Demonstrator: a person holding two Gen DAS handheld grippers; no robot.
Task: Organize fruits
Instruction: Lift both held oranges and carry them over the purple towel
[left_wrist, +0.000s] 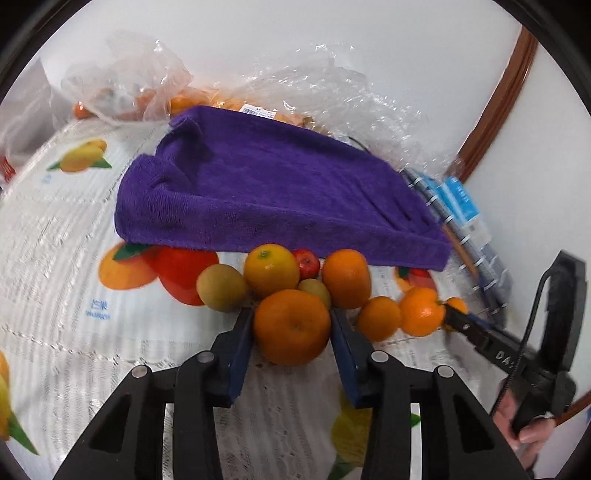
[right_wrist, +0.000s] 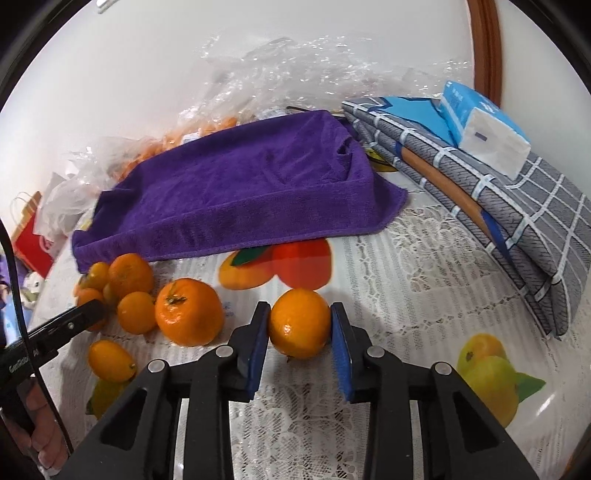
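My left gripper (left_wrist: 291, 314) is shut on a large orange (left_wrist: 291, 326) that rests on the tablecloth in front of a fruit pile: a yellow-orange citrus (left_wrist: 271, 271), a green-yellow fruit (left_wrist: 221, 287), a small red fruit (left_wrist: 306, 263), another orange (left_wrist: 346, 277) and mandarins (left_wrist: 423, 311). My right gripper (right_wrist: 299, 314) is shut on an orange (right_wrist: 299, 323) on the table. To its left lie a stemmed mandarin (right_wrist: 189, 316), smaller oranges (right_wrist: 131, 275) and a kumquat (right_wrist: 110, 361). The left gripper's finger shows at the left in the right wrist view (right_wrist: 79, 317).
A purple towel (left_wrist: 266, 192) covers something raised behind the fruit. Clear plastic bags (left_wrist: 332, 92) holding more oranges lie against the wall. Folded grey checked cushions (right_wrist: 517, 206) with a tissue pack (right_wrist: 484, 129) sit on the right. A fruit-print lace tablecloth (left_wrist: 55, 240) covers the table.
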